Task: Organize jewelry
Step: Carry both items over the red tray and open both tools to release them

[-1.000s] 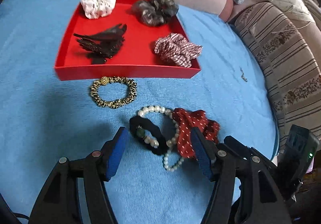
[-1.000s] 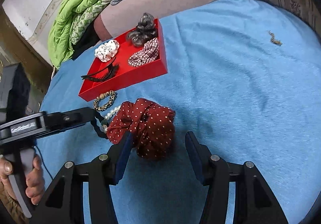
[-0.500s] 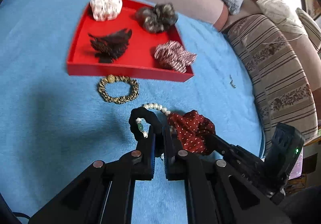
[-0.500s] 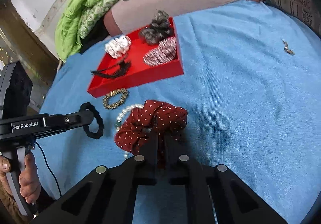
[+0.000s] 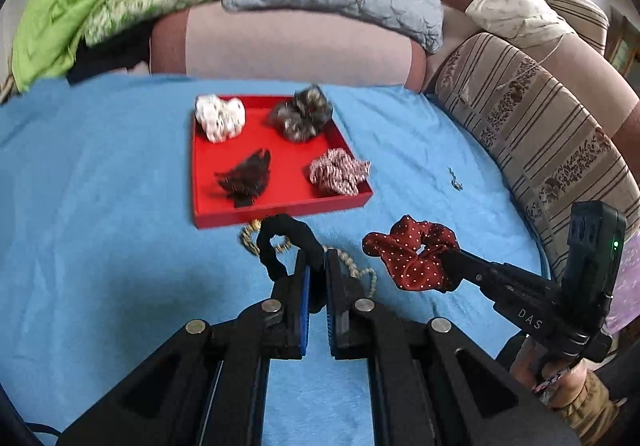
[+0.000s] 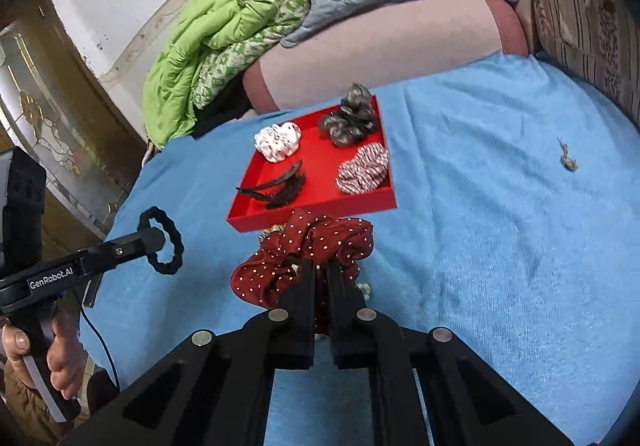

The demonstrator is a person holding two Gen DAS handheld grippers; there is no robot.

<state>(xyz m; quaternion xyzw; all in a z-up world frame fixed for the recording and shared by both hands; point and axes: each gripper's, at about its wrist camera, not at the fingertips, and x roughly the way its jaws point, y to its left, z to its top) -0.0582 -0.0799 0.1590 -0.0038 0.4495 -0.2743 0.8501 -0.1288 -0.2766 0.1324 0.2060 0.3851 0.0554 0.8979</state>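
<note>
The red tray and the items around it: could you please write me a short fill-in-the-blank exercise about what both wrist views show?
1. The left gripper is shut on the ____ scrunchie.
2. The right gripper is shut on the dark red scrunchie with white ____.
3. The red tray holds ____ items.
4. The pearl strand lies on the ____ cloth, outside the tray.

Missing words: black; dots; four; blue

black scrunchie point(image 5: 285, 242) lifted, dotted red scrunchie point(image 6: 308, 258) lifted
</note>
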